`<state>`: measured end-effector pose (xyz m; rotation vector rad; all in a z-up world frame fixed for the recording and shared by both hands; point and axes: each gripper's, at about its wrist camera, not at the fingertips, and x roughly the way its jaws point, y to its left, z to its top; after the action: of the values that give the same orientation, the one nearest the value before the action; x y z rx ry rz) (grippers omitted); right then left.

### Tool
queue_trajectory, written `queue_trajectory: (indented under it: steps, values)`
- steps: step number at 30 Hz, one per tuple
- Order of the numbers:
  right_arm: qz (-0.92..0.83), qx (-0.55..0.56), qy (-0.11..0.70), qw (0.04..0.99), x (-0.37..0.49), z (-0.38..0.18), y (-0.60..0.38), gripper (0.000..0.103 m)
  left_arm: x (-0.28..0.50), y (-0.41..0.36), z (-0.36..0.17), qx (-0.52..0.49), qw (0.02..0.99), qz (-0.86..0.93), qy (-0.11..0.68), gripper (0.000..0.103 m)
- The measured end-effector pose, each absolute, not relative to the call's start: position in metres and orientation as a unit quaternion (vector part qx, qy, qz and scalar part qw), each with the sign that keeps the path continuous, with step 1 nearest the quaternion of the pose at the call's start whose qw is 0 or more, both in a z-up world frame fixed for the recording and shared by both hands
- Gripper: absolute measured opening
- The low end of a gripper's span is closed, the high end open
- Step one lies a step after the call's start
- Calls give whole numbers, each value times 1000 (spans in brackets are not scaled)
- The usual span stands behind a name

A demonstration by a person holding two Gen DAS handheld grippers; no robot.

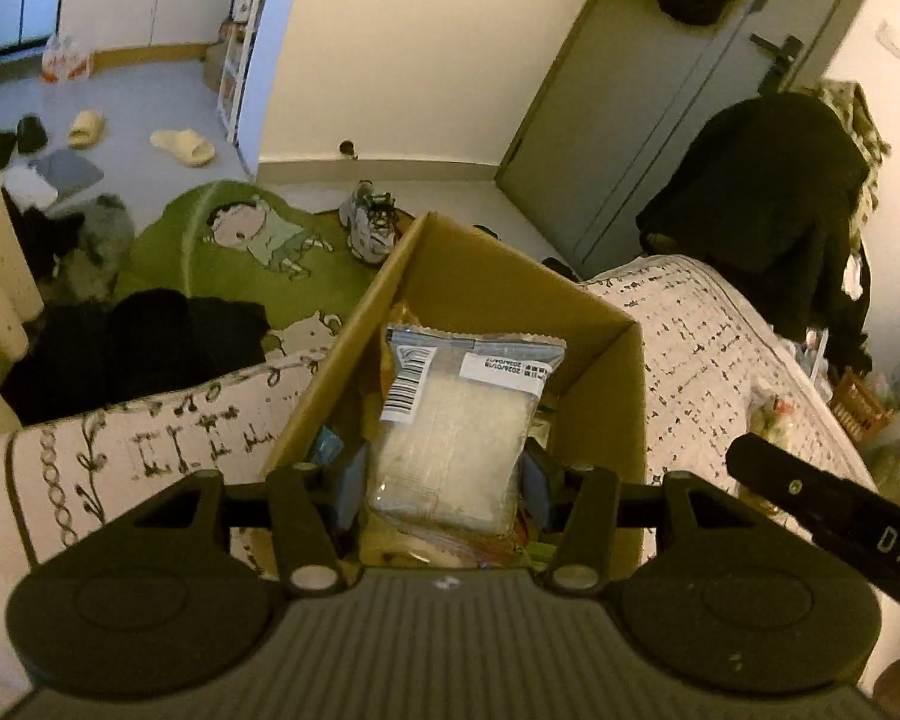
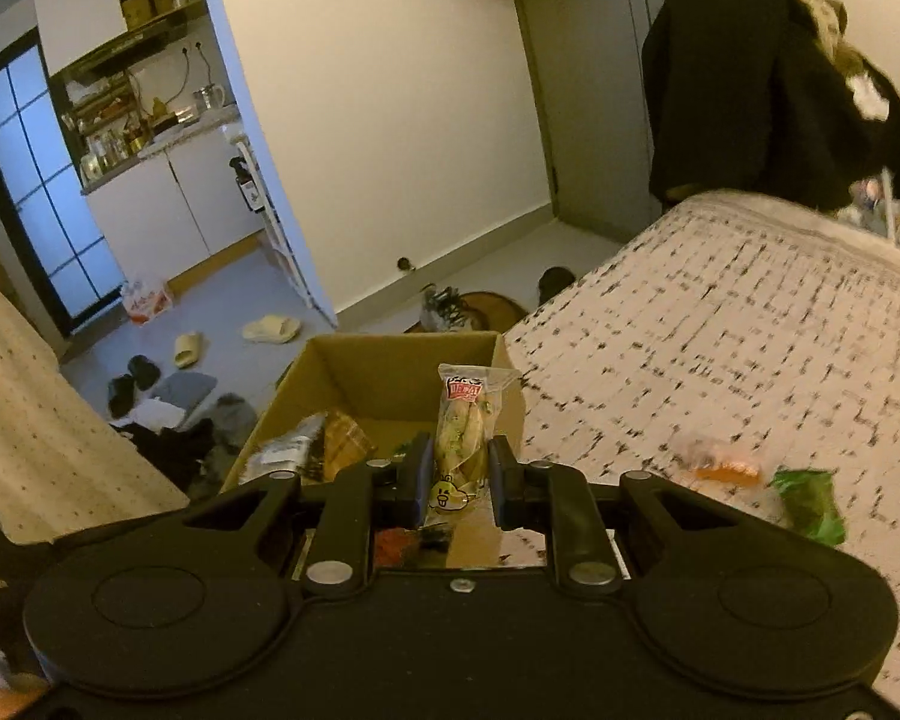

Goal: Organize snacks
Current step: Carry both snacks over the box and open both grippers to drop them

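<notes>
An open cardboard box [image 1: 594,324] stands at the corner of a bed with a patterned cover. My left gripper [image 1: 444,477] is shut on a clear flat snack packet [image 1: 456,420] with a barcode label, held over the box's inside. Other wrappers lie on the box floor beneath it. In the right wrist view the same cardboard box [image 2: 366,372] sits ahead, with a dark packet [image 2: 288,450] and a plaid one [image 2: 345,441] inside. My right gripper [image 2: 455,480] is shut on a narrow clear snack bag [image 2: 462,426] with a red label, upright above the box's near right corner.
The bed cover [image 2: 720,360] stretches right of the box; an orange packet [image 2: 726,471] and a green packet [image 2: 810,504] lie on it. The other gripper's black body [image 1: 834,510] reaches in at the right. Floor beyond holds a green rug [image 1: 240,258], shoes, slippers and dark clothes.
</notes>
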<state>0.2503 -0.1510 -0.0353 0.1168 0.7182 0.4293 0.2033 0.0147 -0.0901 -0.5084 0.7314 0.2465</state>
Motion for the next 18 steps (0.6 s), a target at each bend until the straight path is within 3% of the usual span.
queue_trajectory:
  steps: [5,9,18]
  values:
    - [208,60,352,911,253,-37,-151,19,201,19,-91,-269,894,123,336,54]
    - [209,62,353,910,254,-37,-151,19,196,20,-81,-275,899,110,322,65]
    - [230,81,355,902,256,-40,-141,19,178,37,-63,-301,894,131,304,68]
